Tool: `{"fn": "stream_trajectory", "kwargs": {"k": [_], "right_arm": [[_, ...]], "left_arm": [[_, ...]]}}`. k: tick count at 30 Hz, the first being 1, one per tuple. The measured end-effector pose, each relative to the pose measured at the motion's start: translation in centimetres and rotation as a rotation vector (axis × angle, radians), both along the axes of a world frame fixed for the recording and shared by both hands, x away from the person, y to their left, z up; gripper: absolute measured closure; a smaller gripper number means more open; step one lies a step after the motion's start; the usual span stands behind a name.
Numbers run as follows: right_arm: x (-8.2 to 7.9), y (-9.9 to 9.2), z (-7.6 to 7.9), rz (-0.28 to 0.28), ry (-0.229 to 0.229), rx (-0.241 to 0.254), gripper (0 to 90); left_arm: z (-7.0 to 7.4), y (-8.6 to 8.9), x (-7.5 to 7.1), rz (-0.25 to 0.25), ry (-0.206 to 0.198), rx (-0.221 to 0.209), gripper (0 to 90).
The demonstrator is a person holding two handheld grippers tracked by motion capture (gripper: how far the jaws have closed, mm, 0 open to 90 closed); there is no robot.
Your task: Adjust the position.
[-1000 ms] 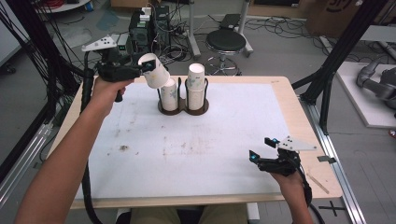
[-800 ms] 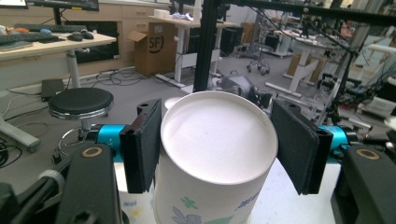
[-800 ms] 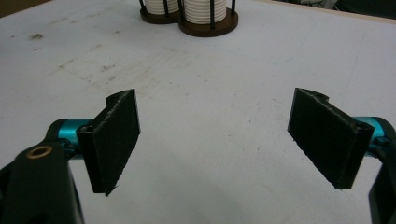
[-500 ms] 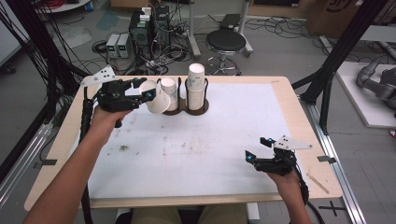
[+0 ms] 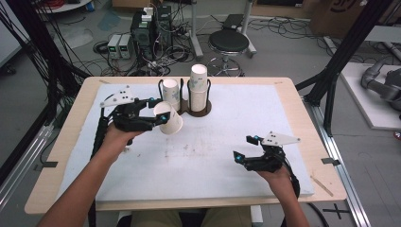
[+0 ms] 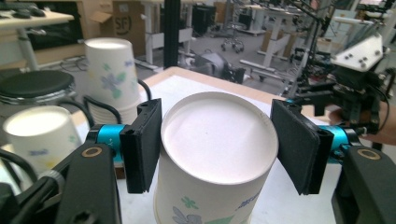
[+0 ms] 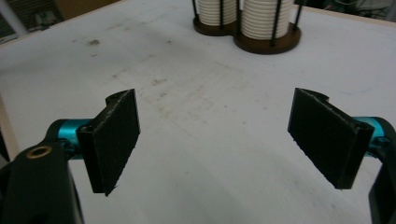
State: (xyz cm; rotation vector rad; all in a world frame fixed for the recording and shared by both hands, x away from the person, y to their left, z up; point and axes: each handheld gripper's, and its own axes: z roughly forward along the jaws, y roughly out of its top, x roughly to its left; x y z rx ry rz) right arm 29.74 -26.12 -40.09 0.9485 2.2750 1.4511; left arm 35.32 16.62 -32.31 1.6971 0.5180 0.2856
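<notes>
Left gripper (image 5: 158, 116) over left half of white-covered wooden table (image 5: 227, 156), jaws closed against sides of white paper cup with floral print (image 5: 169, 122); cup held clear of table, tilted, base toward gripper camera. Right pad looks barely off cup wall, hard to tell. Just beyond cup: dark twin-ring cup holder (image 5: 189, 108) with two stacks of same paper cups (image 5: 199, 86). Right gripper (image 5: 245, 149) low near front right, jaws spread wide, nothing between them.
</notes>
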Motion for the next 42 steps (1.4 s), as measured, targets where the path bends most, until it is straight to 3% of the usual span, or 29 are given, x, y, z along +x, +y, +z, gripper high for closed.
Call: {"fn": "stream_trajectory", "kwargs": {"k": [7,15,19,27,38,42], "right_arm": [[1.7,2.5,0.6,0.095,-0.020,0.013,17.3],[3.0,5.6,0.8,0.192,-0.005,0.005,17.3],[3.1,6.0,0.6,0.220,-0.021,0.023,17.3],[2.6,6.2,0.8,0.295,-0.005,0.048,17.2],[2.3,7.7,0.8,0.360,-0.021,0.035,17.2],[2.6,8.7,0.7,0.399,-0.021,0.008,17.2]], "left_arm": [[-1.0,-1.2,-0.8,-0.031,0.005,0.016,36.4],[-1.9,-2.2,-1.6,-0.049,0.016,0.013,36.3],[-2.2,-2.8,-1.6,-0.062,0.023,0.017,36.3],[-2.7,-4.2,-1.8,-0.102,0.030,0.032,36.4],[-3.1,-5.7,-2.6,-0.166,0.027,0.062,36.4],[-3.2,-6.0,-2.7,-0.182,0.033,0.056,36.5]]}}
